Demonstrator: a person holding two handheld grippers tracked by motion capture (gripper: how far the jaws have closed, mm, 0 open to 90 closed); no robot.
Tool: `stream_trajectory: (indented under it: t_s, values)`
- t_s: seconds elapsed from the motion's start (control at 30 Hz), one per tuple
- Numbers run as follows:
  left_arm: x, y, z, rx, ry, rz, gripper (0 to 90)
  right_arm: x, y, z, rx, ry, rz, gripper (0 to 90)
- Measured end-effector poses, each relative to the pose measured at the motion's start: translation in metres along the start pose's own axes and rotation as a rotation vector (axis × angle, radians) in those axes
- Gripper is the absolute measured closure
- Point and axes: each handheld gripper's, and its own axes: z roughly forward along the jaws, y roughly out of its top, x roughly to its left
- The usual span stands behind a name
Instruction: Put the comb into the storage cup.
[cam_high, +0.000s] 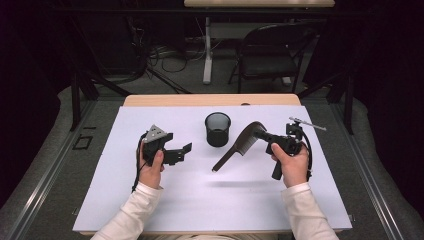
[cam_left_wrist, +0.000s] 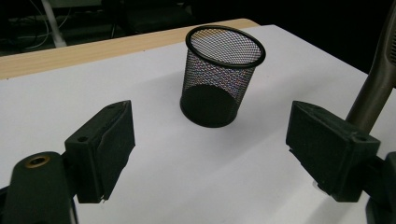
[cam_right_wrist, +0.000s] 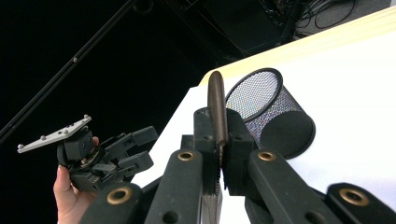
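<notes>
The right gripper (cam_high: 266, 137) is clamping a brown comb (cam_high: 239, 146) above the table, seemingly for the mesh cup (cam_high: 218, 129), while the left gripper (cam_high: 186, 149) is waiting wide open and empty.

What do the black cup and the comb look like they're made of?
The cup looks like black-coated metal wire mesh: you can see through its fine grid, with a solid rim and base. The comb, shut in the right hand-held gripper, looks like dark brown plastic, smooth with a dull sheen.

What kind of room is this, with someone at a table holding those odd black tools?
Probably a lab or recording studio: dark surroundings, loose cables on the floor, a folding chair, and a white-covered table holding just a mesh cup.
</notes>
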Motion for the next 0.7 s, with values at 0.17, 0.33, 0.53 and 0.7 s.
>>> stream_trajectory:
  t_s: [0.17, 0.33, 0.53, 0.7]
  values:
    - [0.003, 0.001, -0.002, -0.008, 0.004, 0.001, 15.8, 0.003, 0.004, 0.001, 0.011, -0.019, -0.024, 86.8]
    - [0.006, 0.002, -0.005, -0.014, 0.019, 0.004, 15.8, 0.01, 0.01, 0.003, -0.012, -0.028, -0.053, 86.8]
    - [0.008, 0.002, -0.007, -0.022, 0.03, 0.018, 15.8, 0.02, 0.02, 0.007, 0.025, -0.051, -0.089, 86.8]
    - [0.01, 0.001, -0.007, -0.025, 0.035, 0.015, 15.8, 0.023, 0.027, 0.01, 0.035, -0.059, -0.104, 86.8]
